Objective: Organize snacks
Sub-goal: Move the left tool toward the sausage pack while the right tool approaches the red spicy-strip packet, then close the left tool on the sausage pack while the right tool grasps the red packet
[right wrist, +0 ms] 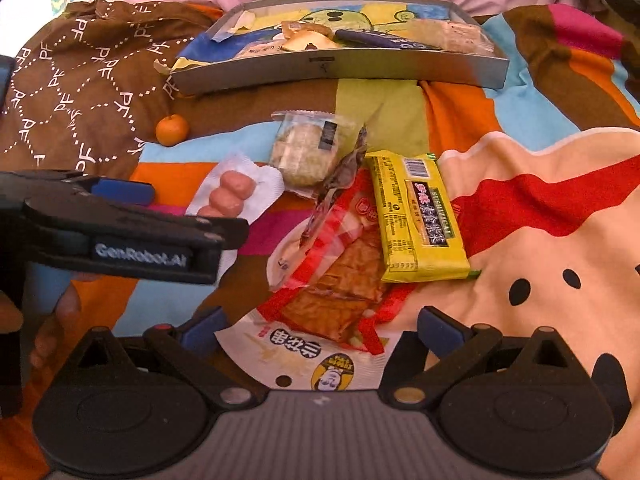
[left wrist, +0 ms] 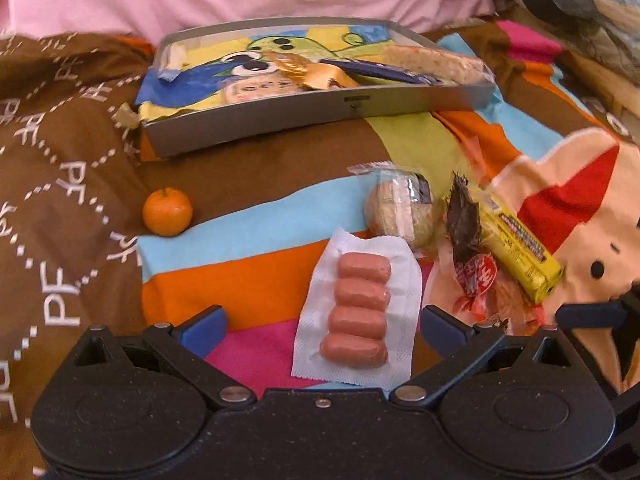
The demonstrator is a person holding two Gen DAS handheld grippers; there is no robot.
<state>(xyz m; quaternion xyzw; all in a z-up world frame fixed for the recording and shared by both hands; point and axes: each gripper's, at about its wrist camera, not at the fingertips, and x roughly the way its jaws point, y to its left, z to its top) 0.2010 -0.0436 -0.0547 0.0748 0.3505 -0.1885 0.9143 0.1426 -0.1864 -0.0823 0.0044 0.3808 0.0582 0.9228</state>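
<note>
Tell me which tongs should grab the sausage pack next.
Left, probably. The left tongs are open with the sausage pack lying directly between the fingers. The right tongs sit over the red snack bag instead.

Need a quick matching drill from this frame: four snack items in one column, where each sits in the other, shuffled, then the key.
Items:
1. mandarin orange
2. sausage pack
3. yellow bar packet
4. gold-wrapped snack

Places:
A. inside the grey tray
B. between the open left tongs
C. alone on the blanket, left of the pile
D. right edge of the pile, partly over the red packet

Pairs: 1-C, 2-B, 3-D, 4-A
</note>
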